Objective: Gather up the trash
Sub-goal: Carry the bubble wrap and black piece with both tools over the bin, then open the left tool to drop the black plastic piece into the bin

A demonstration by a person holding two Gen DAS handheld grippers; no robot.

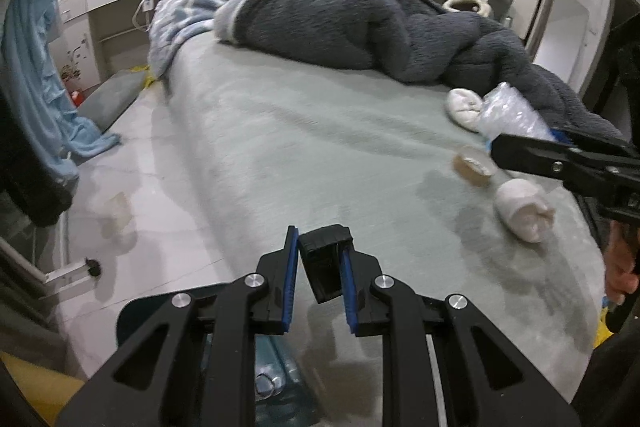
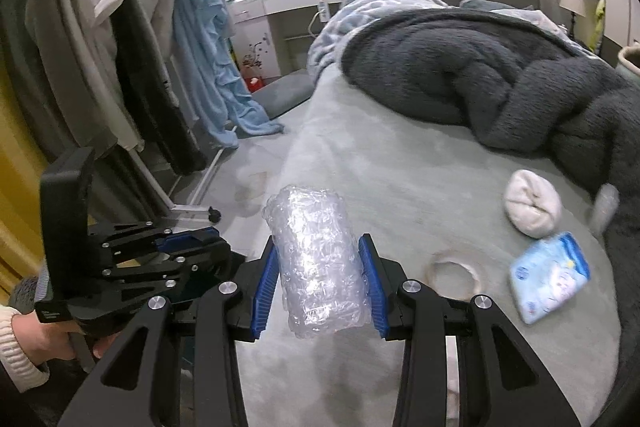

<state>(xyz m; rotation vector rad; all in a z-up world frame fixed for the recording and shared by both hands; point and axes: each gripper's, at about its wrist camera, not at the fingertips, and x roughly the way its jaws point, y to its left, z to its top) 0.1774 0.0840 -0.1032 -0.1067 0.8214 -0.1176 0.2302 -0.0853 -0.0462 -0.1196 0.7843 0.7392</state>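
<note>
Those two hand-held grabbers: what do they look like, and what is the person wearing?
Both the left gripper and the right gripper are matte black, with angular linked arms with triangular cut-outs, round silver bolts at the joints, and ribbed blue pads lining the inner fingers. The hand under the left one shows a cream knitted cuff. No cables show.

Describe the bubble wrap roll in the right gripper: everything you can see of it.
The bubble wrap roll is a clear, crinkly plastic cylinder, loosely rolled. It is clamped at its sides between the blue pads of the right gripper, standing out beyond the fingers above the grey bed sheet. Nothing else touches it.
</note>
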